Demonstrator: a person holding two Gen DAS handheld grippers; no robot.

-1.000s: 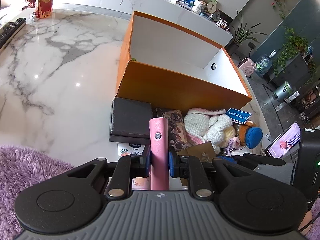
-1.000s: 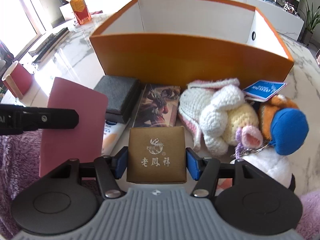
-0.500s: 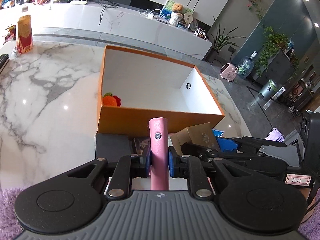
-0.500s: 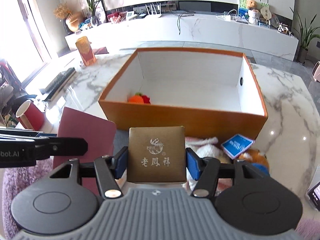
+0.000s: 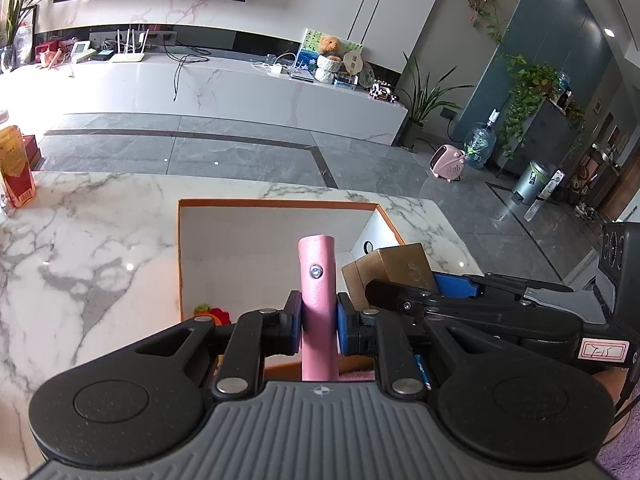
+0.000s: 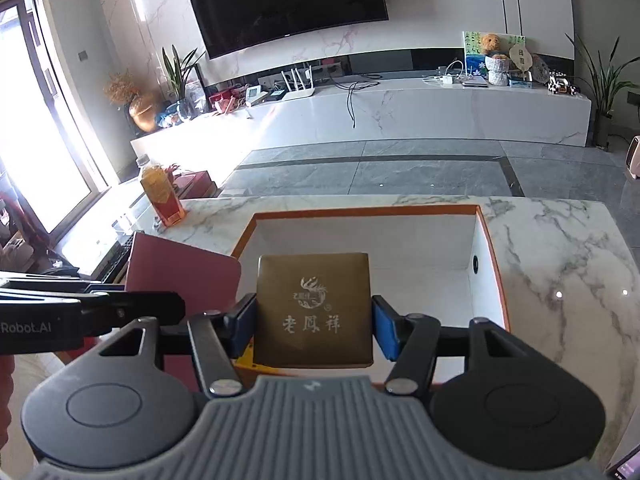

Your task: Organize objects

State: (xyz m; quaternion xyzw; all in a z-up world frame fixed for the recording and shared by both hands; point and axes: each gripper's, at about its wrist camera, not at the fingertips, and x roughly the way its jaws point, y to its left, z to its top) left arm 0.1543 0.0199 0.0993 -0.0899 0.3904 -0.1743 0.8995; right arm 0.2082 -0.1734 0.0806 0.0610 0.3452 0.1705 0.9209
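The left gripper (image 5: 318,326) has its fingers pinching a slim pink wallet (image 5: 317,280) on its thin edges, the flat case standing upright with a small metal snap facing the camera; the right gripper (image 6: 314,328) has its fingers clamped on the two sides of a square brown gift box (image 6: 314,312), matte card with pale printed characters. Both things hang above the near wall of the orange box (image 6: 360,211), a rigid open carton with a smooth white inside and only a small knitted toy (image 5: 212,314) in one corner. The likeliest trouble, I judge, is the two grippers crowding each other over the opening, since they sit just beside one another, so one might knock the other's load. The wallet's smooth leatherlike skin could also slip or swing, and the carton might slide on the glossy marble tabletop (image 5: 80,248) if its rim is struck
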